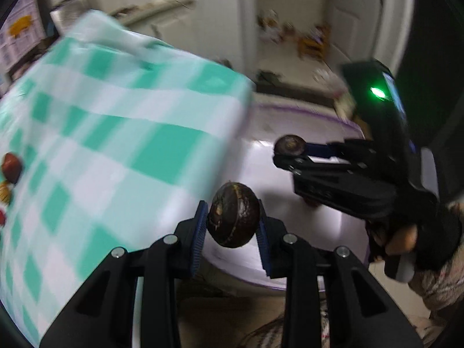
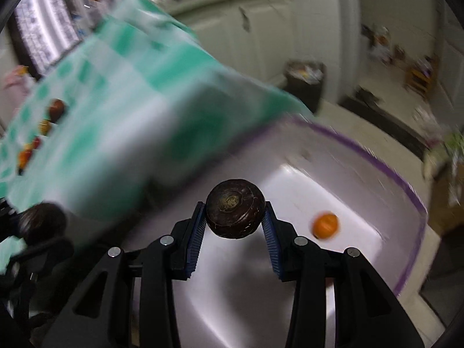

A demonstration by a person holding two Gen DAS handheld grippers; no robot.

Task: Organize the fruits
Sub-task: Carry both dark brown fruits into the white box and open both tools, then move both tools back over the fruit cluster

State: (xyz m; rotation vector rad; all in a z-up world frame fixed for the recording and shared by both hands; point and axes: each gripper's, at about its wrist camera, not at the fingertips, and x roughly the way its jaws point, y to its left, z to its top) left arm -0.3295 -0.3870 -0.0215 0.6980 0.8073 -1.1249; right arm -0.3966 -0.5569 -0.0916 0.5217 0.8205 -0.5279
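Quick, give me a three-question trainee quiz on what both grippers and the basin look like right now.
1. True or false: the left gripper is empty.
2. What lies loose in the purple-rimmed basin? A) an orange fruit B) a banana C) a spoon
3. Fill in: the right gripper fingers clamp a dark round ____.

Key: 1 false, it holds a dark brown fruit. 2 A, the orange fruit. 3 fruit.
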